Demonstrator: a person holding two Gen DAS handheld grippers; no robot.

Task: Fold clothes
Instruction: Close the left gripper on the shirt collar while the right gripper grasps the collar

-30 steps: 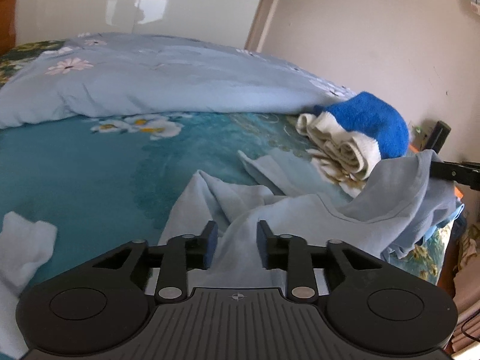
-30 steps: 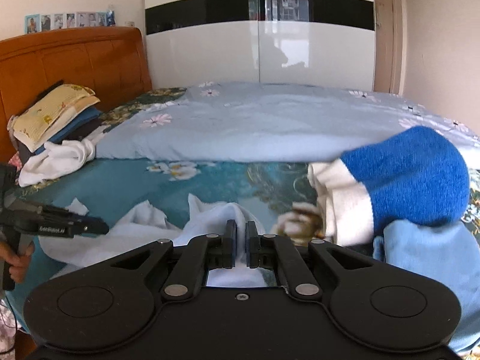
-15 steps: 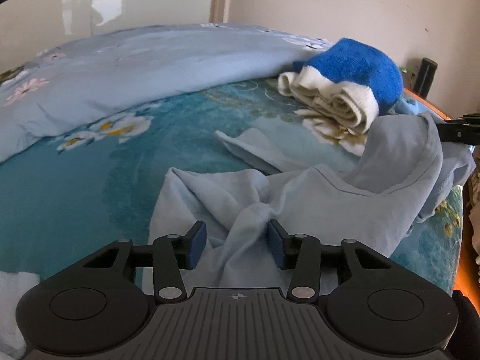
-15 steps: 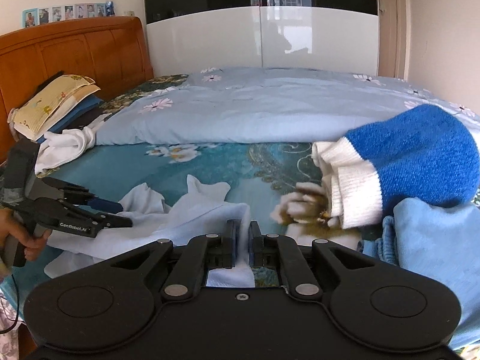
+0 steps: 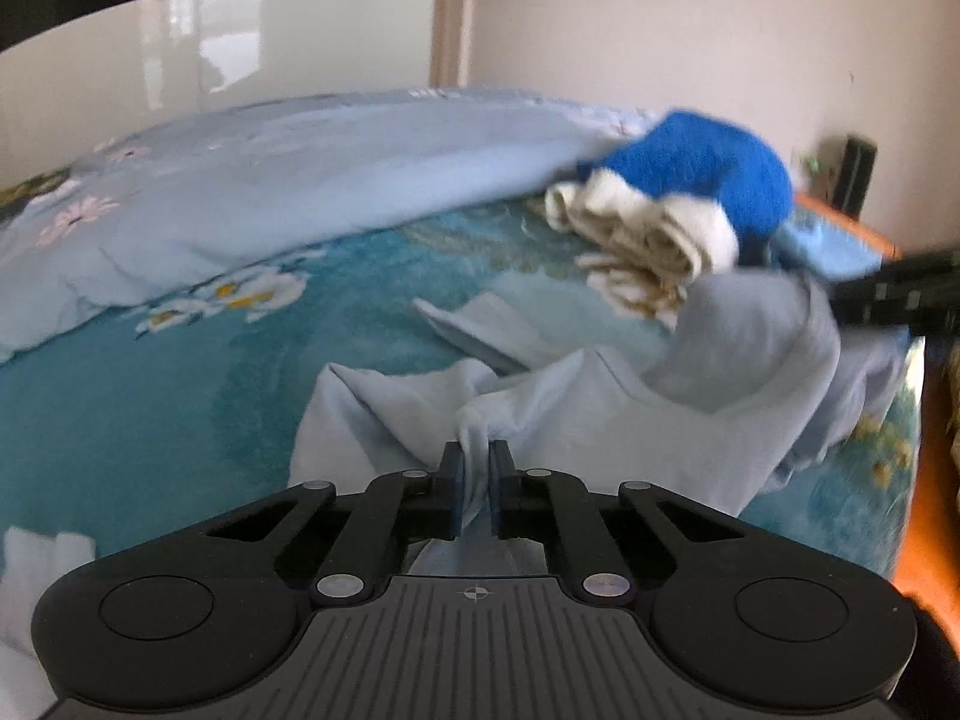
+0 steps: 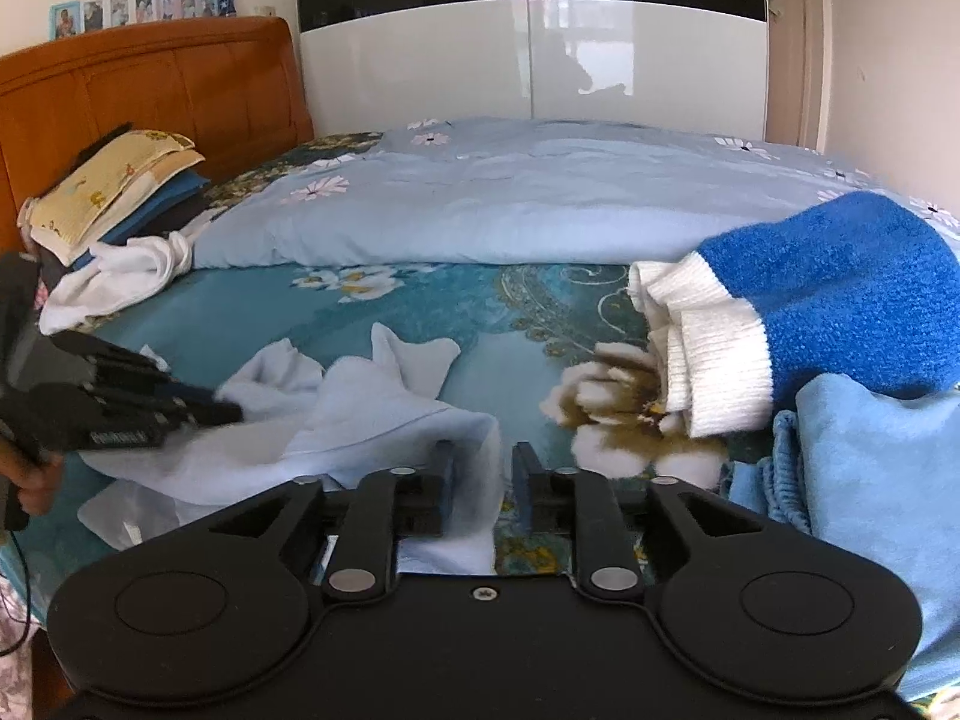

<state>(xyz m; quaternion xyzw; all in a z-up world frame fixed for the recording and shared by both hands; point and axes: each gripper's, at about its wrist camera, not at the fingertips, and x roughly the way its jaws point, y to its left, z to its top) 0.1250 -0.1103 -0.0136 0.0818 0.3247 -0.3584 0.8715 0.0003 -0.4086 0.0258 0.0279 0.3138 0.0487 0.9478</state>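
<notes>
Bed with teal floral sheet (image 6: pixel 420 312) fills both views, a pale blue floral duvet (image 6: pixel 540 204) bunched along its far side. Crumpled pale blue cotton garment (image 5: pixel 600 420) lies on the sheet near the bed's front edge, part of it heaped up toward the right. Blue and white knitted bundle (image 6: pixel 810 312) sits beyond it, just beside a light blue towel-like cloth (image 6: pixel 870 480). White cloth and a stack of folded items (image 6: pixel 114 192) sit by the orange wooden headboard (image 6: pixel 150 90).

Left gripper (image 5: pixel 476 471): fingers nearly together, pinching a ridge of the garment. Right gripper (image 6: pixel 483 480): fingers parted, garment edge lying between them and draped over the left finger, not clamped as far as I can tell.

Step, by my read: picking the garment up to spread it flat, no fold made yet. Next move likely needs the right gripper to close on that edge, then both pull apart to stretch the fabric out.
</notes>
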